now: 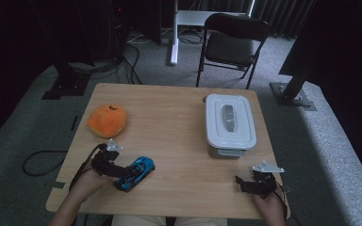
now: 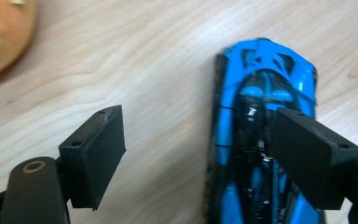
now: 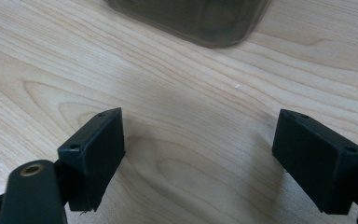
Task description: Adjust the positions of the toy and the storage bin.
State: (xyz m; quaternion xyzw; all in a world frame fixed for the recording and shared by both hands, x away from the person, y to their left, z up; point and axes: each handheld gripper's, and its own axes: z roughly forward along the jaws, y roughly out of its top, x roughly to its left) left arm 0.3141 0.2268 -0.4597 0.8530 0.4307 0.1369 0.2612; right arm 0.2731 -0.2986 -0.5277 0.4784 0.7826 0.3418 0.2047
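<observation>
Left gripper (image 2: 198, 154) jaws spread wide, gripping nothing; blue toy car (image 2: 261, 135) lies on wooden table (image 1: 179, 132) near front-left edge, partly under one jaw; right gripper (image 3: 198, 156) wide, empty, near lidded container (image 1: 229, 123); judged step: lining up on car; next: centre jaws across it, close

Light wood counter (image 1: 169, 117), rounded corners, standing on grey carpet. Orange plush toy (image 1: 107, 120) lies near left edge. Blue toy car (image 1: 135, 173) lies on its wheels near front edge, left of centre, set at a slant. White lidded box (image 1: 229, 123) stands at right side, lid shut, well apart from both toys.
</observation>
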